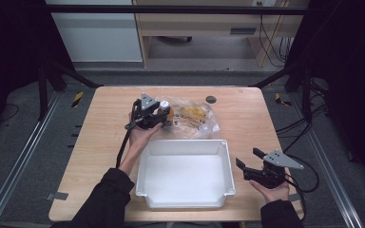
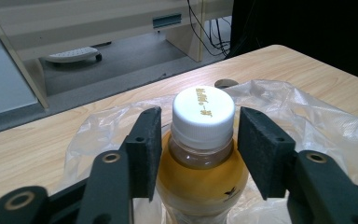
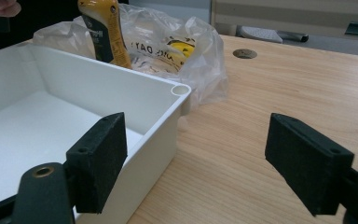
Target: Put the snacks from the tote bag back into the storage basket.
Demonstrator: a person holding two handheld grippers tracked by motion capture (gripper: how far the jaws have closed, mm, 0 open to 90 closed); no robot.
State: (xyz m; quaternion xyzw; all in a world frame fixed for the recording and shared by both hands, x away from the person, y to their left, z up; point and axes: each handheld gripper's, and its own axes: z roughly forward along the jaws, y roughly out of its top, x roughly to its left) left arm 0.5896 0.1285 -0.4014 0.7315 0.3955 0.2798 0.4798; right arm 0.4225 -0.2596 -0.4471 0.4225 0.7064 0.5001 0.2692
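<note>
A bottle [image 1: 164, 106] of amber drink with a white cap stands upright on a clear plastic bag [image 1: 197, 118] at the back of the wooden table. My left gripper [image 1: 163, 115] is shut on the bottle [image 2: 203, 177]; in the left gripper view its black pads [image 2: 144, 149] press on the shoulder just below the cap. The right gripper view has the bottle [image 3: 105, 32] behind the far wall of the white bin [image 3: 121, 77]. My right gripper [image 1: 248, 157] rests open near the bin's right side, and nothing is between its jaws [image 3: 200, 158].
The white bin [image 1: 185, 142] sits empty at the front middle of the table. The bag [image 3: 186, 46] holds yellow packaged items. A round grommet hole [image 1: 211, 99] lies behind the bag. Bare wood stretches right of the bin.
</note>
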